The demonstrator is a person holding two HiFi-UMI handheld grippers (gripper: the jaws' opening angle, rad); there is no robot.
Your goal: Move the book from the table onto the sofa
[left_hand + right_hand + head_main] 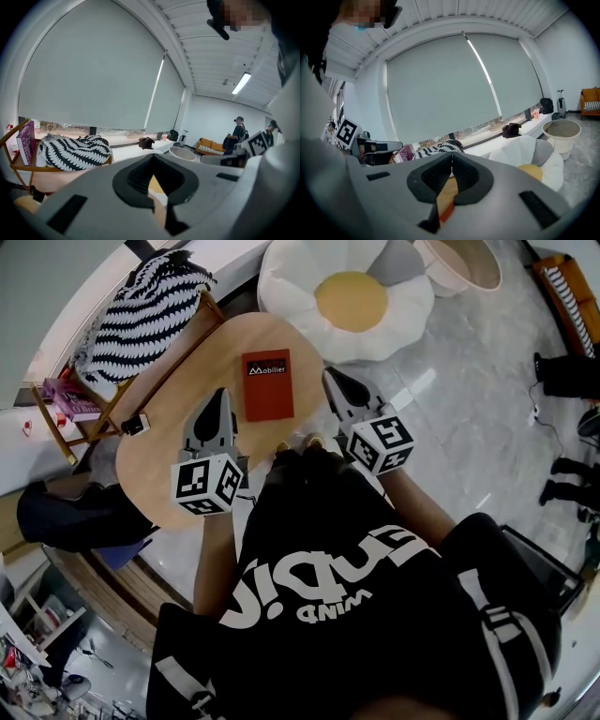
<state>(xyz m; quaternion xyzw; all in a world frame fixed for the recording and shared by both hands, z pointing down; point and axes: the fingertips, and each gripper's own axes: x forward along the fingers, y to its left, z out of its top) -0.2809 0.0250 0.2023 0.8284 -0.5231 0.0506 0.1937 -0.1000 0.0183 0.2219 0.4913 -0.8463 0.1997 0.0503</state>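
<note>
A red book (267,383) with a white title lies flat on the round wooden table (159,474), near its far edge. My left gripper (218,395) hovers over the table just left of the book, its jaws shut and empty. At the book's right, near the table's edge, my right gripper (330,374) is also shut and holds nothing. Neither touches the book. In the left gripper view my left gripper (152,158) shows its pads pressed together. The right gripper view shows my right gripper (451,158) the same way, with wood and a sliver of red below it.
A white egg-shaped cushion seat (352,296) with a yellow centre lies beyond the table. A black-and-white striped blanket (150,306) hangs on a rack at the left. A small dark object (136,425) sits on the table's left. A beige tub (459,263) and an orange sofa (567,282) stand far right.
</note>
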